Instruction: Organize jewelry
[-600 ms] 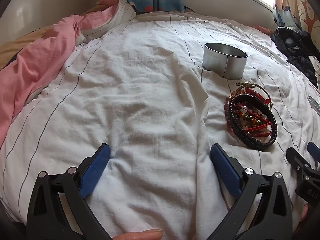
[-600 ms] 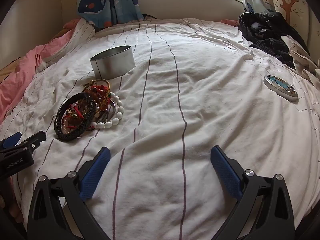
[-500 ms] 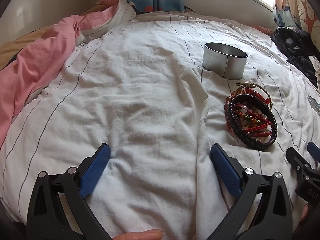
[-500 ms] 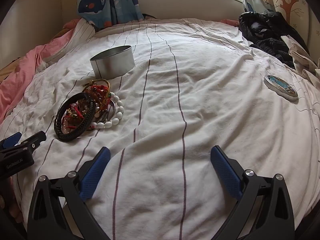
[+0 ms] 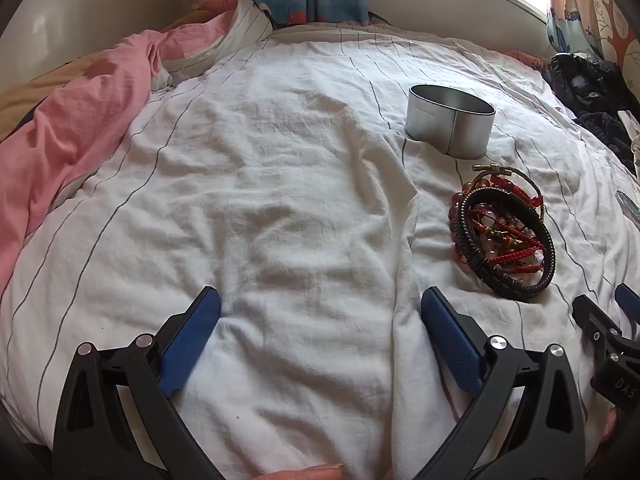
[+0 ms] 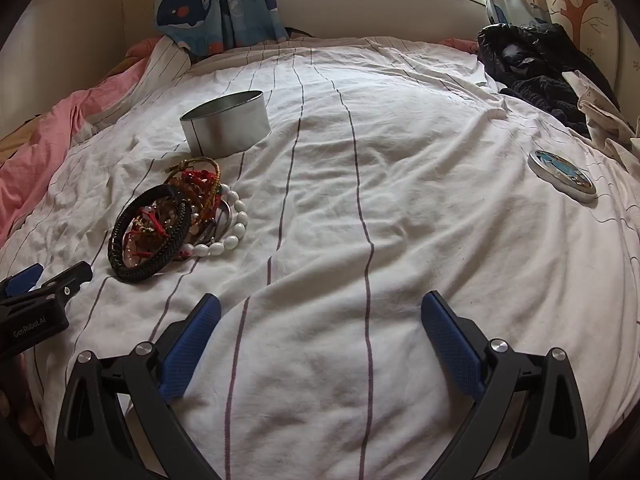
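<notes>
A pile of bracelets (image 5: 505, 232) lies on the white striped bedsheet: a black braided band, red cord strands and beads. In the right wrist view the pile (image 6: 176, 220) also shows a white bead bracelet (image 6: 228, 236). An open round metal tin (image 5: 450, 120) stands just behind the pile, and it also shows in the right wrist view (image 6: 226, 123). Its lid (image 6: 562, 176) lies far right on the sheet. My left gripper (image 5: 320, 320) is open and empty, left of the pile. My right gripper (image 6: 320, 320) is open and empty, right of the pile.
A pink blanket (image 5: 68, 128) is bunched along the left side of the bed. Dark clothes (image 6: 532, 68) are heaped at the back right. Whale-print curtains (image 6: 216, 4) hang at the wall behind. The sheet is wrinkled, with a raised fold (image 5: 404, 216) beside the pile.
</notes>
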